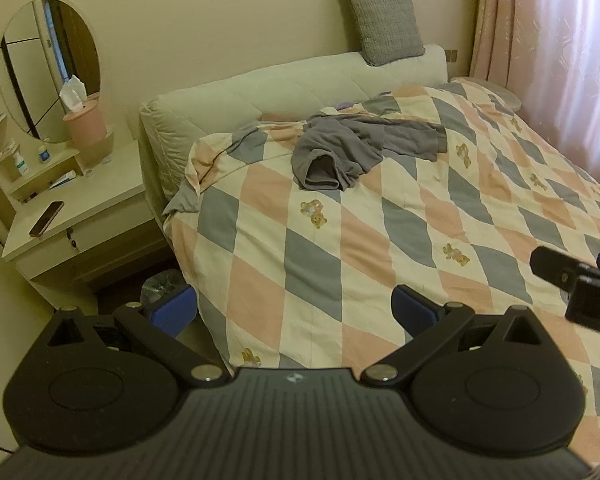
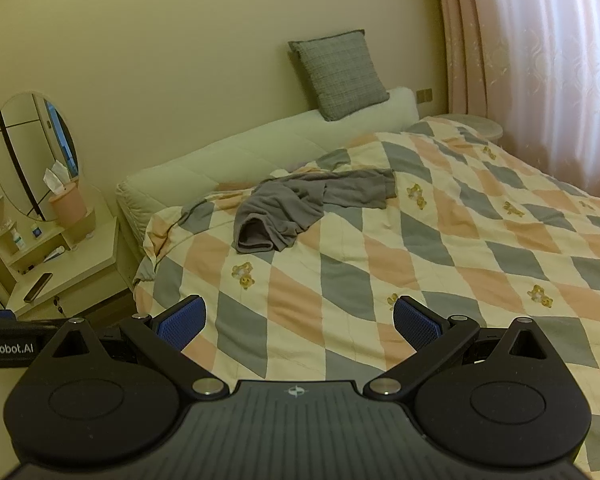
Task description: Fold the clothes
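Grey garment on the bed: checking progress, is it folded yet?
Not folded. The grey garment lies crumpled in an uneven heap on the quilt, one end rolled over.

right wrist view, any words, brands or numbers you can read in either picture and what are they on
"enRobot.AI", white letters cut off at the picture's edge, on the black body of the left tongs.
A small round emblem with no letters on the right tongs body and on the left one in its own view.
Labels on the bottles on the vanity shelf: too small and blurred to read.

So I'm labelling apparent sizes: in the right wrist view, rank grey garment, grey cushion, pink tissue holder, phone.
1. grey garment
2. grey cushion
3. pink tissue holder
4. phone

Apparent size only; the distances differ.
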A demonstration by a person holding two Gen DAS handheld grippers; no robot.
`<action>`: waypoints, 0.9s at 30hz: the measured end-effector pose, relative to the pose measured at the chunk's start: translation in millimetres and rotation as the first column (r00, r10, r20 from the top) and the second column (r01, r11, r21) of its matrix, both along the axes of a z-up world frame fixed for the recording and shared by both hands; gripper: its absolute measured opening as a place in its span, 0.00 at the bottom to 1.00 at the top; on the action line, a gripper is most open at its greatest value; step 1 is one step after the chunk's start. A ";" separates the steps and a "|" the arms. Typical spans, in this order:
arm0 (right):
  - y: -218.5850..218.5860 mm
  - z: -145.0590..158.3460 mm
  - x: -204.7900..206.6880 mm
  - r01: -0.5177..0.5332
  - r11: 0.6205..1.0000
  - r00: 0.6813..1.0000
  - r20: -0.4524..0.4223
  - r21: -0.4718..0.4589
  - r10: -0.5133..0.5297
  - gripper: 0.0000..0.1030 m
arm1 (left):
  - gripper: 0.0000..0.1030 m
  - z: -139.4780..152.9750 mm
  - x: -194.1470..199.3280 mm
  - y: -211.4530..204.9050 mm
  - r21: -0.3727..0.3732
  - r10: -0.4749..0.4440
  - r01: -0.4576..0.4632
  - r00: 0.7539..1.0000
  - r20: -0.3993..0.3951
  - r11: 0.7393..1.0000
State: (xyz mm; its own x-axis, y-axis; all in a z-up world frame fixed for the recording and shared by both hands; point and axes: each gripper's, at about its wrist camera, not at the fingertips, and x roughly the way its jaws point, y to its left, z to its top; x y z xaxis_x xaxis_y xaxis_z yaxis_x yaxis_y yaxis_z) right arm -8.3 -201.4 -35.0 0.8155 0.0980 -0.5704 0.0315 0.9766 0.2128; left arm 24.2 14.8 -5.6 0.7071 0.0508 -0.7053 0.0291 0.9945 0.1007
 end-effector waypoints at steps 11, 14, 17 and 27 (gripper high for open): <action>10.1 -11.8 44.3 -0.010 1.000 1.000 -0.002 -0.001 0.010 1.00 | 0.99 -35.0 58.4 11.4 0.036 -0.052 0.052 0.999 0.000 0.998; 6.7 -26.5 67.1 0.003 0.999 0.999 -0.042 0.033 -0.001 1.00 | 0.99 -55.5 91.3 14.0 0.032 -0.085 0.087 0.995 -0.057 0.996; 0.0 -48.9 94.0 0.029 0.996 0.994 -0.103 0.080 -0.021 1.00 | 0.99 -77.2 126.7 16.3 0.020 -0.125 0.128 0.986 -0.107 0.992; -7.9 -147.1 205.7 0.154 0.983 0.953 -0.279 0.103 -0.120 0.99 | 0.86 -161.8 272.4 25.5 0.019 -0.242 0.248 0.955 -0.169 0.968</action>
